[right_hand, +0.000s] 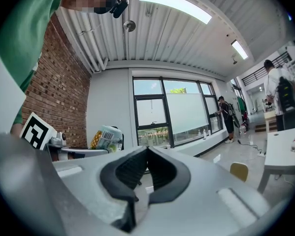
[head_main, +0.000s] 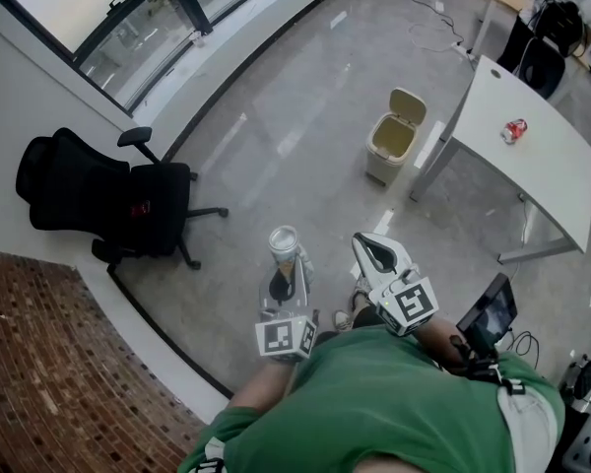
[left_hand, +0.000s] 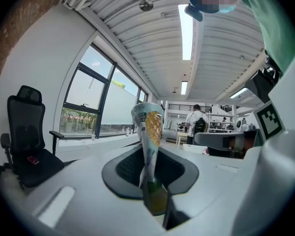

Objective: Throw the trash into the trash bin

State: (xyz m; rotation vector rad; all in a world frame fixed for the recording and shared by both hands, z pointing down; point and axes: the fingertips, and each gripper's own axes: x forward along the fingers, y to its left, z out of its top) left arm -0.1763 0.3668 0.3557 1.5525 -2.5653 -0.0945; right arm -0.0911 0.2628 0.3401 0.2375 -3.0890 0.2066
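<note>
Grey polished floor [head_main: 276, 136], window wall along its far left edge.
White table [head_main: 547, 170] at upper right. 1 red drink can [head_main: 514, 131] lies on its top, well apart from both grippers.
Black office chair [head_main: 103, 197] at left, near the brick wall [head_main: 49, 382].
Beige trash bin [head_main: 389, 148] on the floor just beside the table's near leg, lid up, mouth open. It is well ahead of the grippers.
Person in a green shirt [head_main: 374, 402] at bottom centre, 1 gripper in each hand, both held level and side by side.
Left gripper [head_main: 282, 286]: jaws clamped on the lower part of a paper cup [head_main: 285, 244]. The left gripper view shows the cup [left_hand: 148, 128] pinched flat between the dark pads, printed side out, open rim up and clear of the jaws.
Right gripper [head_main: 367, 248]: in the right gripper view the pad tips meet, nothing between them.
</note>
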